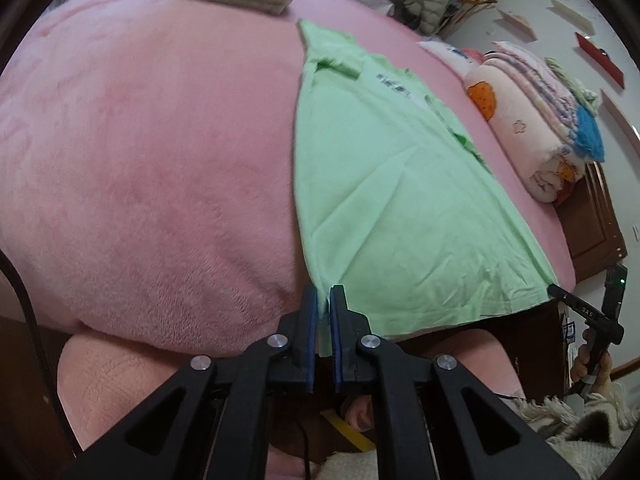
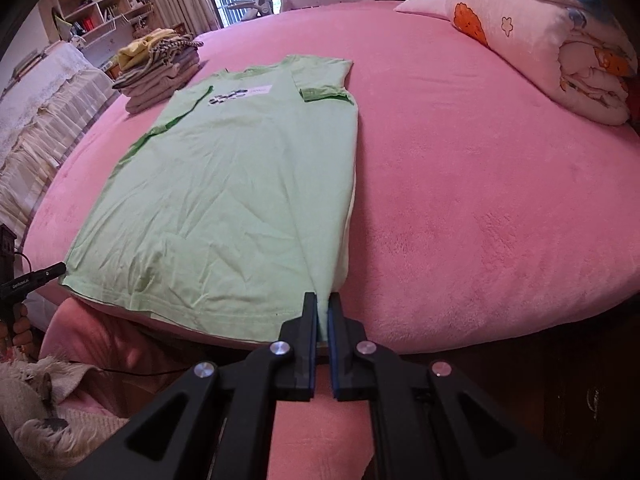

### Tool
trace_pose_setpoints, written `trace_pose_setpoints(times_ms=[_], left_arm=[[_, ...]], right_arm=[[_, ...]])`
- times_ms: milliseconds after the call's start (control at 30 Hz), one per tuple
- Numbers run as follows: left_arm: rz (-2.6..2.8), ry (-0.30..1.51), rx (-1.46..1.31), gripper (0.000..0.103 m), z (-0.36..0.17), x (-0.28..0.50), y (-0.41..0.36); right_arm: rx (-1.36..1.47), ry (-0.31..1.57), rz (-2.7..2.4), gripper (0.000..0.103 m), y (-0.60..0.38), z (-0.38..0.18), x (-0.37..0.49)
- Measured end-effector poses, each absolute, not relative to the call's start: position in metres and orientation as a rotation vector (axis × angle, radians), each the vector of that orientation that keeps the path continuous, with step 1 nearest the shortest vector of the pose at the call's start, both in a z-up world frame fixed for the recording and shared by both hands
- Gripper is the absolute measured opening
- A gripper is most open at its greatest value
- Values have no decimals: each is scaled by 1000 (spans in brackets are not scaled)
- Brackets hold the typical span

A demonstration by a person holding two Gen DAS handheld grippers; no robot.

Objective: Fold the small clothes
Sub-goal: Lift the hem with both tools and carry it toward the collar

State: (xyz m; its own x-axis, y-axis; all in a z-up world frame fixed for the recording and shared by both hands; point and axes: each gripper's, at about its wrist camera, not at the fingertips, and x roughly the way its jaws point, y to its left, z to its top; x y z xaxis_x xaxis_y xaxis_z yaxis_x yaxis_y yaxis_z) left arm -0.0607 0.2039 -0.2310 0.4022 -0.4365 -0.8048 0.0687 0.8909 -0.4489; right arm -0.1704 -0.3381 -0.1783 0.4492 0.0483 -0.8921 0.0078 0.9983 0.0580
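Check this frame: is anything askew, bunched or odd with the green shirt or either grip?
Nothing stands out. The green T-shirt lies flat on the pink blanket, both sides folded in, only light creases. The left gripper and right gripper each pinch a hem corner. The folded pile beyond sits neatly.

Pink bed: green T-shirt, clothes stack

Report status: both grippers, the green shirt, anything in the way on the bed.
Left gripper and right gripper each shut on green shirt hem corners. Shirt flat, sleeves folded in. Folded clothes stack beyond the collar, apart.
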Motion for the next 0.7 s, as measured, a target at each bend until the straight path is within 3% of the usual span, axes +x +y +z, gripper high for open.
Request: trace_pose_setpoints(times_ms=[67,133,200,267,367,433,467,500,700], left_arm=[[-298,1141,-357,11,-239,-61,204],[-275,1167,-358,27,-246,-59,206],[-290,1199,-418,57,-255,-56,210],[-308,1205,-462,60,-260,-55,213],[-331,1217,-451,59,-266,-52,210],[-353,1227,-433,39,-267,-52,204],[-371,1236,-421,20,-269,-51,200],[-377,1242,-413,16,-269,-52,198],[-371,1226,-392,6,-267,-53,190]], right_arm=[[55,1118,13,4,-337,-182,-169],[52,1123,3,4,-338,-184,-168],[55,1125,-2,4,-338,-185,-167],[60,1127,-3,4,-338,-184,-165],[55,1134,-3,4,-339,-185,-164],[57,1144,-3,4,-339,-188,-162],[59,1147,-3,4,-340,-188,-161],[64,1150,-2,4,-341,-190,-161],[89,1175,11,4,-346,-201,-158]])
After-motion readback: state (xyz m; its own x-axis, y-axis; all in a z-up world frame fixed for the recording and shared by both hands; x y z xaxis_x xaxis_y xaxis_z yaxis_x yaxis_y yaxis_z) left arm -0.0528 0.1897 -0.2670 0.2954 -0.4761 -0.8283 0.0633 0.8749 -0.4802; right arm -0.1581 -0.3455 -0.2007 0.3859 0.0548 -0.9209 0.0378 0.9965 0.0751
